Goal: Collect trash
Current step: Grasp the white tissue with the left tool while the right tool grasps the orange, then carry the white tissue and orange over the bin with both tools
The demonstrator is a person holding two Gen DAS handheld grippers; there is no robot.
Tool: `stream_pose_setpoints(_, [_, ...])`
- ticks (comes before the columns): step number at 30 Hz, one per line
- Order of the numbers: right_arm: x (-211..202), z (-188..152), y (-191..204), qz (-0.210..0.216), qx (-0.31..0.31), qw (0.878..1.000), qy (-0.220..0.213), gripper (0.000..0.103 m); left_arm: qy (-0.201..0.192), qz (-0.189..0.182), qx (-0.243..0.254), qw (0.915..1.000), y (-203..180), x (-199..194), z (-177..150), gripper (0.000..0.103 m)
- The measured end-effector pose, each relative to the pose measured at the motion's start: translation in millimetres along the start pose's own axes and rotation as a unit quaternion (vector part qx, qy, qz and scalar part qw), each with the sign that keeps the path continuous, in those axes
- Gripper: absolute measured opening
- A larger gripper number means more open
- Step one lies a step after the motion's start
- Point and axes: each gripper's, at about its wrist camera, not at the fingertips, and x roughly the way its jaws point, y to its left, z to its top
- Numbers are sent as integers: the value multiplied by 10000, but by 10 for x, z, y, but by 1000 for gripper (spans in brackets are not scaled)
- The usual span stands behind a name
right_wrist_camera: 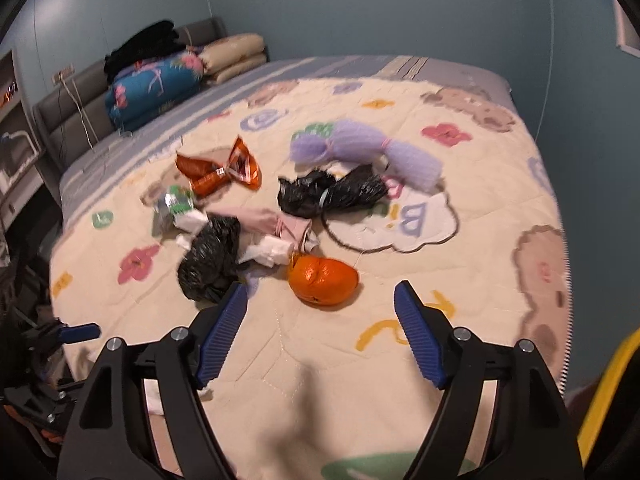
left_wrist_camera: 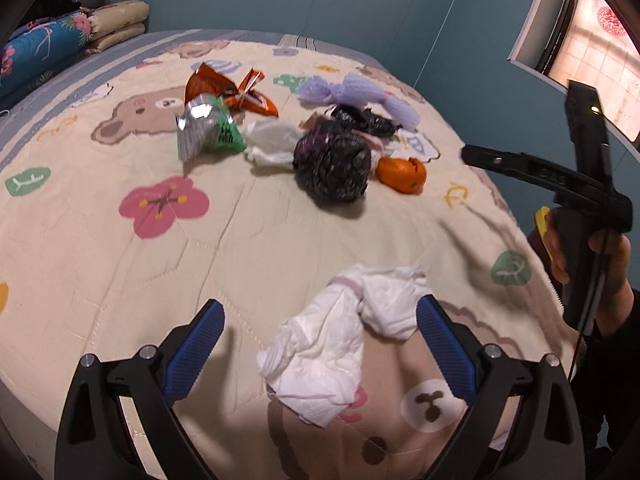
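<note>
Both the left gripper (left_wrist_camera: 320, 332) over the tissue (left_wrist_camera: 340, 336) and the right gripper (right_wrist_camera: 320, 332) near the orange peel (right_wrist_camera: 323, 280) on the bed (right_wrist_camera: 480, 264) are wide open, so closing too high might grab only blanket.

Crumpled white tissue (left_wrist_camera: 340, 332) nearest on quilt; wrappers (left_wrist_camera: 208, 128), blk bags (left_wrist_camera: 332, 168), orange peel (right_wrist_camera: 322, 280) scattered beyond

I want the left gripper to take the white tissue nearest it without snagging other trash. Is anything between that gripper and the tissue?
Nothing visible. The left gripper is open with the crumpled white tissue already between its fingers on the quilt. The other trash lies farther up the bed.
</note>
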Motion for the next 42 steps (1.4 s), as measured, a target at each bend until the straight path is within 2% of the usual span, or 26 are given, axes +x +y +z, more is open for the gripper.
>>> stream_pose_setpoints(9, [478,-2,113,-383,-183,9988,234,73,49,-166,9,9998,18,130,-24,92])
stream_pose_setpoints(15, [719,15,118,-532,-170,9976,398,73,110,-280,116,9995,-42,196,-50,77])
stream_pose_setpoints(18, [810,10,122,-610,-167,9970,439,72,99,-270,240,9993,-94,222,-57,65])
stream_pose_setpoints(20, [873,8,105,-588,-70,9970,492,67,117,-263,354,9990,-133,238,-67,46])
stream_pose_setpoints(21, [907,11,92,-565,3,9971,519,61,121,-252,392,9988,-149,241,-76,41])
stream_pose_setpoints(22, [924,12,92,-543,35,9971,530,56,162,-268,448,9985,-175,256,-87,28])
stream_pose_setpoints(23, [941,14,97,-532,60,9972,532,51,195,-295,461,9983,-181,263,-93,26])
stream_pose_setpoints(25, [948,28,120,-530,71,9973,511,41,147,-324,508,9981,-194,237,-100,23])
stream_pose_setpoints(28, [924,40,146,-566,106,9972,484,35,93,-443,441,9980,-170,187,-79,23])
stream_pose_setpoints(32, [859,61,80,-526,328,9967,521,33,44,-510,374,9980,-147,119,-67,23])
stream_pose_setpoints(42, [122,198,-74,-403,621,9973,-18,32,-271,-629,290,9972,-158,-181,81,23])
